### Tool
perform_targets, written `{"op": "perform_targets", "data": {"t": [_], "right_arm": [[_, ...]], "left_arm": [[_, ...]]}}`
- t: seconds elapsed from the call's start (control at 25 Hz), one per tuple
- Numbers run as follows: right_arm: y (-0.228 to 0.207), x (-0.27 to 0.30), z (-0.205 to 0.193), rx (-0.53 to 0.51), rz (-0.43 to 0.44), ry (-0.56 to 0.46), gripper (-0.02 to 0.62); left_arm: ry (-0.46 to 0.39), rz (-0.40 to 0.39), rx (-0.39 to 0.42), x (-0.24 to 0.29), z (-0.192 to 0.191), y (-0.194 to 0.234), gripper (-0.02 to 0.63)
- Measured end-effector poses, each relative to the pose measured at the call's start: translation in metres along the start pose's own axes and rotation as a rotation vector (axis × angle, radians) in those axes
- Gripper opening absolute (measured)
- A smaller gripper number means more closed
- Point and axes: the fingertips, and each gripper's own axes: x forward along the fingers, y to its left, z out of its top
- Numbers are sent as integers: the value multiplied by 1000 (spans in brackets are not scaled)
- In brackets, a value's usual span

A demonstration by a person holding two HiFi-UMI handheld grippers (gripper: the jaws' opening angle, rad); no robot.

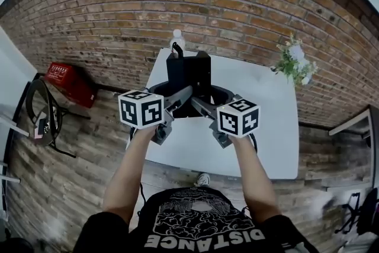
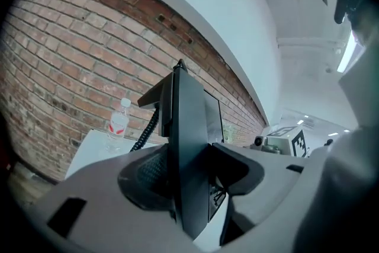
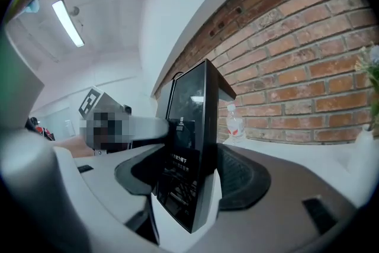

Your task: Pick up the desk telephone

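The black desk telephone [image 1: 189,73] is up off the white table [image 1: 269,127], upright and edge-on between both grippers. My left gripper [image 1: 176,99] clamps its left side and my right gripper [image 1: 204,105] its right side, both shut on it. In the left gripper view the phone's body [image 2: 188,151] fills the gap between the grey pads [image 2: 148,178], and its coiled cord [image 2: 148,129] hangs behind. In the right gripper view the phone's glossy face [image 3: 190,145] stands pressed between the pads [image 3: 240,178].
A water bottle [image 1: 176,39] stands at the table's far edge against the brick wall. A vase of flowers [image 1: 294,63] sits at the far right corner. A red crate [image 1: 70,82] and a round black stand [image 1: 41,112] are on the floor to the left.
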Motion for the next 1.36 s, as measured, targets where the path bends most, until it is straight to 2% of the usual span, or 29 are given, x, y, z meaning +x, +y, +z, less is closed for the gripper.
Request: {"op": "perform_targets", "data": {"t": [0.32, 0.64, 1.36], "right_arm": [[53, 17, 22, -82, 84, -41, 270], [91, 30, 26, -122, 137, -47, 270], [104, 31, 24, -134, 130, -58, 270]], "left_arm": [[-92, 78, 52, -59, 22, 2, 221], [-132, 126, 70, -100, 27, 7, 221], [-139, 121, 92, -113, 24, 5, 221]]}}
